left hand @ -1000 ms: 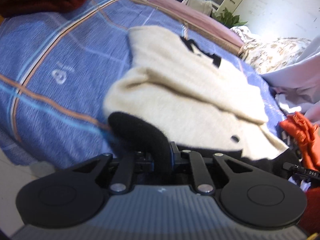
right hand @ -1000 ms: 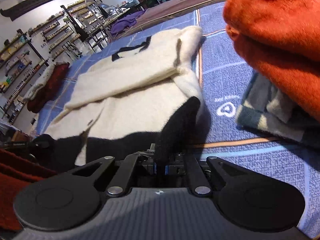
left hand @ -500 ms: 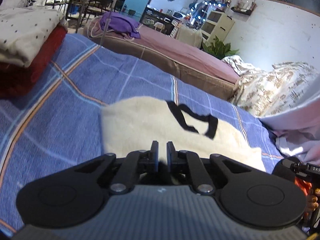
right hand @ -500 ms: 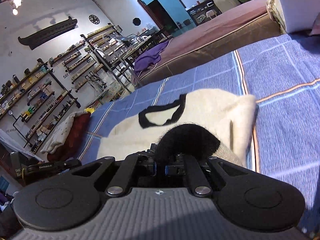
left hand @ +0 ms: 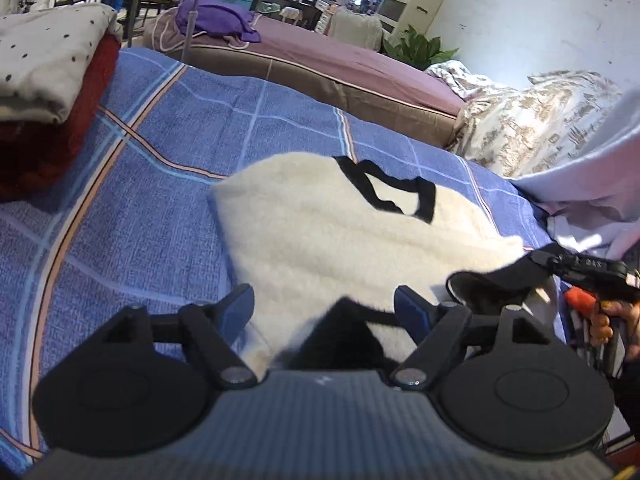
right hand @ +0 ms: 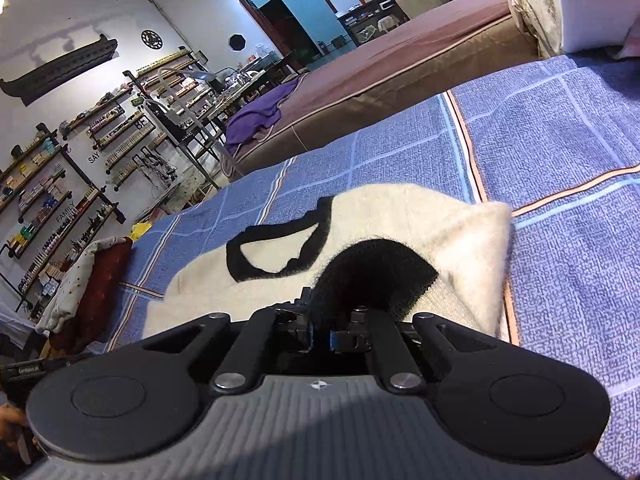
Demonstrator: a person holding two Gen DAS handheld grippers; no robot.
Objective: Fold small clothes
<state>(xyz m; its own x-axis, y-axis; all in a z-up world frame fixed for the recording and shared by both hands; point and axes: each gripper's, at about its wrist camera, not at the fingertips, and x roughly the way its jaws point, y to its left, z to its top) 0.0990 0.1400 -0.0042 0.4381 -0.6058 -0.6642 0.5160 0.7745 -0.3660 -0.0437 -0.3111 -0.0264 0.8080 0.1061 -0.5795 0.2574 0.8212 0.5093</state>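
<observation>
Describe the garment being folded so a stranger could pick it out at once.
Start at the blue plaid bedspread in front of the brown mattress. In its middle lies a fluffy cream sweater, folded over on itself. Its black neckline and black cuffs set it apart from the red and dotted pile at the left edge.

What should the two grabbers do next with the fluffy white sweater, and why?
Probably the right gripper should let go too. It is clamped on the sweater's black hem, which has been brought up near the black neckline of the cream sweater. The left gripper is opening, its pads clear of the hem between them. So the fold looks laid.
</observation>
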